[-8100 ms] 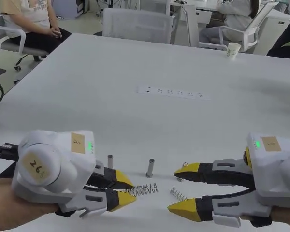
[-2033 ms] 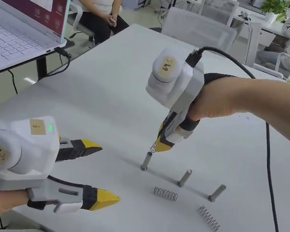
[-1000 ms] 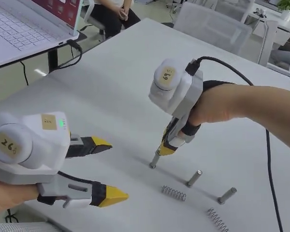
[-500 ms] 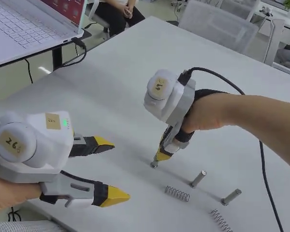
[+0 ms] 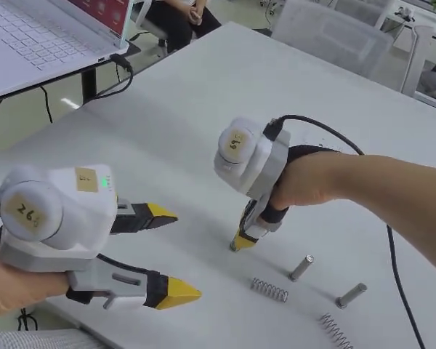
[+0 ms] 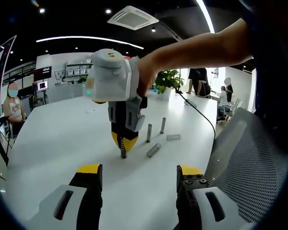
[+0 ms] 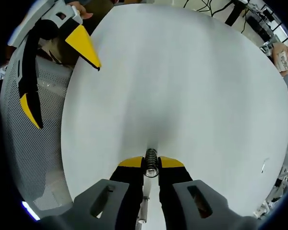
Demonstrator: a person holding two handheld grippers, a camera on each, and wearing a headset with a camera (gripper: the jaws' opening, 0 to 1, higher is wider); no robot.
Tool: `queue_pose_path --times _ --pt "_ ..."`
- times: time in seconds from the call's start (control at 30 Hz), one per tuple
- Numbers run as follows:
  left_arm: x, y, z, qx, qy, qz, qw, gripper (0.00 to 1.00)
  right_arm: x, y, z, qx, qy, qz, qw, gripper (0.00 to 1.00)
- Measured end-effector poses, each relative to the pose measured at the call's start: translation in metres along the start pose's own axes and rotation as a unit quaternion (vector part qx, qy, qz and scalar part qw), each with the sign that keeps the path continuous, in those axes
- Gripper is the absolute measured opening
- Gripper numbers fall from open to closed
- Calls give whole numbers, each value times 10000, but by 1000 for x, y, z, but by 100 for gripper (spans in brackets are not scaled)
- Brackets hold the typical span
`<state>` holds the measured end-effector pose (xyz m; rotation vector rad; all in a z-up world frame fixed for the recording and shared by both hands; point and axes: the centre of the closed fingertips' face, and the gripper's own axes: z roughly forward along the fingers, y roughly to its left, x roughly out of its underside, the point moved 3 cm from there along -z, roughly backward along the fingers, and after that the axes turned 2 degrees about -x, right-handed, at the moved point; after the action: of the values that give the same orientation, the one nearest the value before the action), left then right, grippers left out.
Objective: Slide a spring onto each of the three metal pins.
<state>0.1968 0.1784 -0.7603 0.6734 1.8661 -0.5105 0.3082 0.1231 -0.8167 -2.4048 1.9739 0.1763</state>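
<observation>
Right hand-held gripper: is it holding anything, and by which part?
The right hand-held gripper pinches a small coiled metal spring across its coils, near its upper end, between its yellow tips.

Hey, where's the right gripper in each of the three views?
Head view: right gripper at centre, tips pointing down.
Left gripper view: right gripper at centre, tips down.
Right gripper view: its jaws rise at bottom centre, shut on a spring.
Shared landmark: the open left gripper.
</observation>
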Motion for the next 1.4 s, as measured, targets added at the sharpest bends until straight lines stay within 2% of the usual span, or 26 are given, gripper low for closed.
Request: queue_pose_path --times 0.17,0.4,0.67,0.73,0.8,0.9,1.07,1.13,1.2,1.4 --pt "0 2 -1 -17 -9 -10 10000 58 1 -1 4 -4 14 -30 10000 9" --pt "1 1 -1 16 29 -7 10000 58 -1 0 4 -23 -114 -40 9999 10" --pt "0 1 0 29 27 10 10000 58 1 3 1 -49 -265 45 9996 17" --pt "-1 1 1 31 16 2 10000 58 2 0 0 4 -275 28 9996 19" --pt "-1 1 1 40 32 7 10000 58 2 1 -3 -46 -356 113 9993 21" --pt "-2 0 1 44 26 21 10000 58 4 0 -5 48 -454 158 9988 24" --pt "-3 0 1 47 39 46 10000 58 11 3 -9 64 -575 247 9980 27" --pt "-4 0 2 46 41 49 10000 58 13 5 -12 80 -678 287 9973 29" --pt "-4 -1 3 60 45 48 10000 58 11 5 -15 122 -895 332 9954 30" --pt "-3 -4 3 109 121 86 9998 58 17 11 -23 163 -1179 445 9919 32"
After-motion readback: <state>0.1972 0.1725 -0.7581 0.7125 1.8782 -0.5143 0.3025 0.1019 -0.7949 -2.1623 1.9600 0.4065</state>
